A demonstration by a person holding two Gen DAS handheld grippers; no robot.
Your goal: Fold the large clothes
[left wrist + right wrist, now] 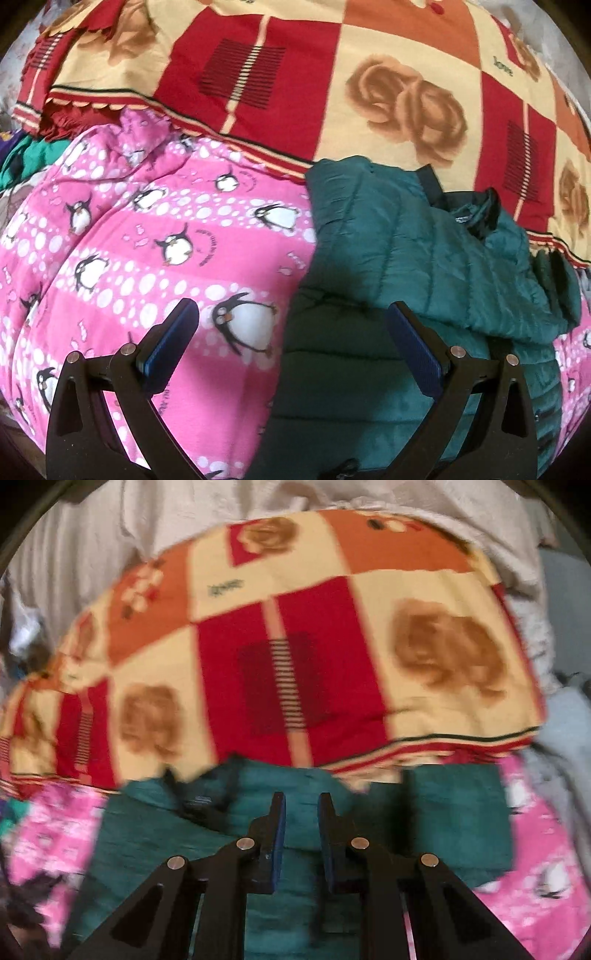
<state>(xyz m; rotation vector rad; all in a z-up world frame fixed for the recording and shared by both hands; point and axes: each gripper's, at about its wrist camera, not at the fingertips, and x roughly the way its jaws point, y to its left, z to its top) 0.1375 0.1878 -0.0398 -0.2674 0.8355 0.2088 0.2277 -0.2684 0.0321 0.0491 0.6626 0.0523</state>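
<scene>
A dark green quilted jacket (417, 251) lies bunched on a pink penguin-print blanket (147, 240). Its dark collar faces the far side. My left gripper (291, 310) is wide open and empty, hovering over the jacket's left edge where it meets the pink blanket. In the right wrist view the same jacket (155, 834) fills the lower middle. My right gripper (302, 797) hovers above it with its jaws narrowly apart and nothing between them. That view is blurred.
A red, cream and orange patchwork blanket with rose prints (332, 81) lies beyond the jacket, also in the right wrist view (295, 646). Pale bedding (110, 535) lies behind it. Green and purple cloth (26, 155) is heaped at far left.
</scene>
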